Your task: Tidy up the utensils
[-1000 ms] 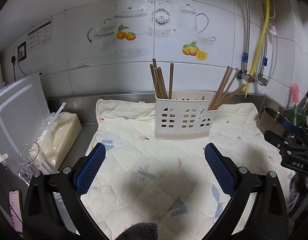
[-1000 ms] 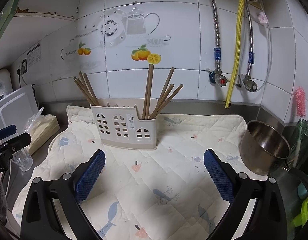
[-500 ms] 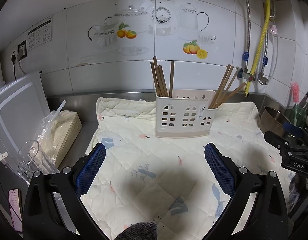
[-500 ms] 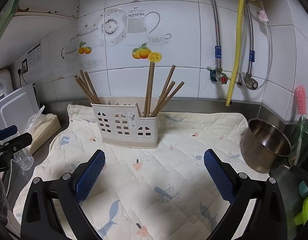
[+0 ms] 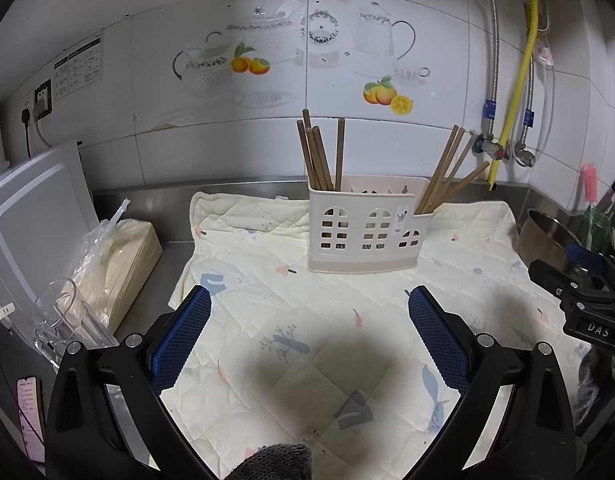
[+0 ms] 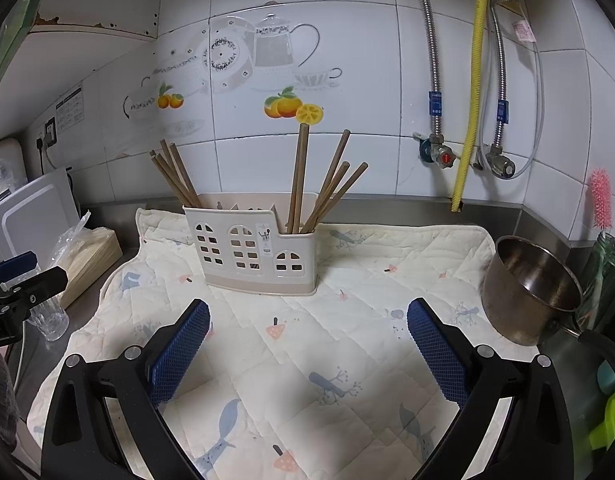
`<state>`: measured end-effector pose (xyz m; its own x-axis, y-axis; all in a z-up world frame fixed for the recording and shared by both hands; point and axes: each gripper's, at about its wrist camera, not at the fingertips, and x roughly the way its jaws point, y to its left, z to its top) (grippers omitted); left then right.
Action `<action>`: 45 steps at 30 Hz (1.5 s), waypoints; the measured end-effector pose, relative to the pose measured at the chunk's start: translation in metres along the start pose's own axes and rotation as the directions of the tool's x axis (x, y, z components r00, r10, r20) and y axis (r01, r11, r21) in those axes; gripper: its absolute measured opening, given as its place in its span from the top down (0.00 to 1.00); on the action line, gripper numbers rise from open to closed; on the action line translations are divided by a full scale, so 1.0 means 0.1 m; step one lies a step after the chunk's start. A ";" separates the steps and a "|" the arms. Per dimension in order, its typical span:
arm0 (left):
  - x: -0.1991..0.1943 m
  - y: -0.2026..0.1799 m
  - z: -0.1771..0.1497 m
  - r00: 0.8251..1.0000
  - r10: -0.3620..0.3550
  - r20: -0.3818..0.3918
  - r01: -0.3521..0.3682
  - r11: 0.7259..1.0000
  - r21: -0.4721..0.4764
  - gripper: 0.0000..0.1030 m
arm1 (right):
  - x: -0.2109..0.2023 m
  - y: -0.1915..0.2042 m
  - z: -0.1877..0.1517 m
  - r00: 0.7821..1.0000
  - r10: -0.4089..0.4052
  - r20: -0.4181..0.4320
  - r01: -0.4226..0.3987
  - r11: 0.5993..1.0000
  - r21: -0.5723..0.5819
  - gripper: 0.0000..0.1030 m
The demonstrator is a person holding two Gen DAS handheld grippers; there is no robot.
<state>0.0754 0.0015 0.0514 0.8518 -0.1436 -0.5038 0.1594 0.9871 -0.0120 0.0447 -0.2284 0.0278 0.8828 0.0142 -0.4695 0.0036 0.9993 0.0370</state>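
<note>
Two bunches of chopsticks [image 5: 320,156] [image 5: 447,172] stand in the end compartments of the white holder [image 5: 367,232], which sits on the quilted cloth [image 5: 267,320] ahead of both pairs of fingers. The left gripper [image 5: 309,338] and right gripper [image 6: 307,340] hang with fingers wide apart, holding nothing. Over the last second the holder has barely shifted in either view, so the sorting looks finished.

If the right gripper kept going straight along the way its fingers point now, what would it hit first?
Most likely the white utensil holder standing on the quilted mat. The open right gripper points toward it with only bare mat between. It looks tilted downward, so it might touch the mat first; depth is unclear.
</note>
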 end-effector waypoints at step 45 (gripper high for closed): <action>0.03 -0.06 -0.02 1.000 -0.005 0.002 0.005 1.000 0.027 0.05 | 0.05 0.04 -0.03 1.000 0.012 -0.017 -0.012 1.000 -0.008 0.07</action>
<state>0.0765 -0.0047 0.0481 0.8522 -0.1486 -0.5016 0.1769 0.9842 0.0090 0.0480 -0.2244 0.0226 0.8747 0.0263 -0.4839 -0.0104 0.9993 0.0355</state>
